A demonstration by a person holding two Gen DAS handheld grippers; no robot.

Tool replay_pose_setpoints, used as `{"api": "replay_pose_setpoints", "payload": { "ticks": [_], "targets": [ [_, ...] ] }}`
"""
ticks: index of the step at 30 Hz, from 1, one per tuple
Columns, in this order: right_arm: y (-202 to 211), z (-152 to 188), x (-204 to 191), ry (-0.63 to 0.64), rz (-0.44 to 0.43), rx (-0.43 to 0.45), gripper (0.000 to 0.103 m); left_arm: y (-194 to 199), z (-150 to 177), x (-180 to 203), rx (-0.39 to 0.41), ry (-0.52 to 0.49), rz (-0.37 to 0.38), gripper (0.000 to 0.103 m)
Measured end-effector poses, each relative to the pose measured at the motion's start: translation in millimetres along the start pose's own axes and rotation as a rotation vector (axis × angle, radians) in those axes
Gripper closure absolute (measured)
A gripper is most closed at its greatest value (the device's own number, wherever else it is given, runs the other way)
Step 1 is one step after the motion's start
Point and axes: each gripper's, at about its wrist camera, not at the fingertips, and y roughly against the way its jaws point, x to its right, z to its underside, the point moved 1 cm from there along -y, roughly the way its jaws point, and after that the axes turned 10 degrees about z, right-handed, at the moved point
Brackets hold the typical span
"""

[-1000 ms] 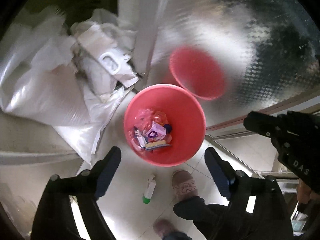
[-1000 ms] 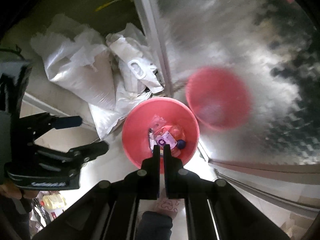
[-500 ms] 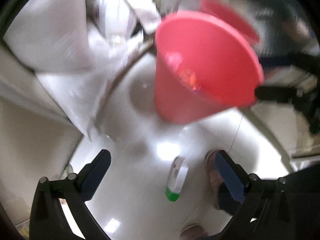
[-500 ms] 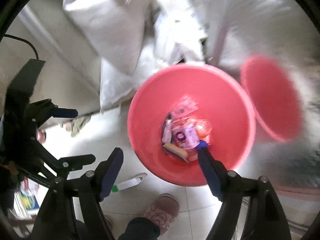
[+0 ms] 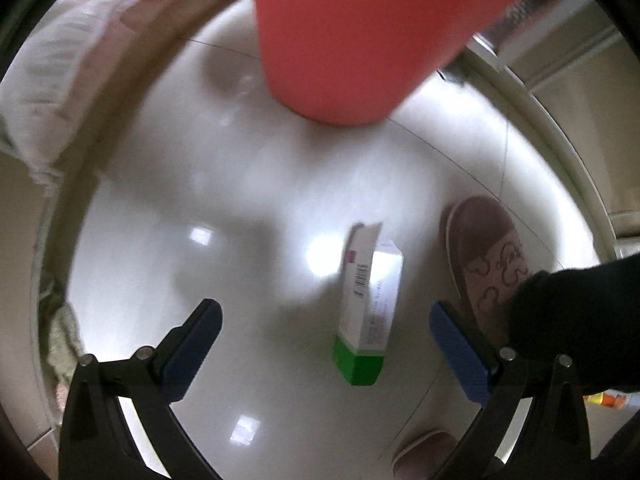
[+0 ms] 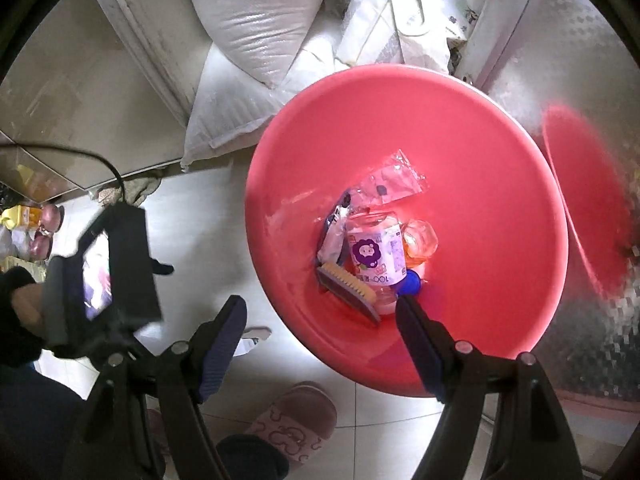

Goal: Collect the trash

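Down at the left wrist view first: our left gripper points almost straight at the floor with its blue-padded jaws spread wide and nothing between the pads. Lying flat on the pale tile floor in the gap between them is the piece of trash we want, a slim white carton with a green end. Its long axis runs roughly along our line of sight, green end towards the camera, slightly tilted, so the jaws stand on either side of its narrow width, which looks like the right way to close on it. It sits a little nearer the right-hand pad than the left, so we judge a small sideways shift would centre it. Just beyond the far end stands the red bucket, and a slipper is close by on the right. Over to the right wrist view: our right gripper also hangs with jaws apart and empty, looking down into the same red bucket, where a labelled bottle, a brush and a clear wrapper already lie. Only a white corner of the carton peeks out by its left finger. So we reckon the left hand is the nearer one, with the bucket right beside for the drop.
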Motion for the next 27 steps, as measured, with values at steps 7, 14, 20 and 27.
{"api": "replay_pose_setpoints", "payload": {
  "ticks": [7,14,20,27],
  "targets": [
    [-11,5,1,0.010,0.017,-0.008,0.028,-46,1,3,-0.008,-0.041,0.019,0.000],
    [-12,7,5,0.007,0.050,-0.010,0.028,-79,-2,9,-0.050,-0.096,-0.001,0.031],
    [-15,13,6,0.030,0.081,-0.014,0.028,-86,-3,7,-0.066,-0.096,0.003,0.076],
    [-21,17,8,0.045,0.073,-0.026,0.047,-73,-11,-9,-0.036,-0.028,0.012,0.082]
  ]
}}
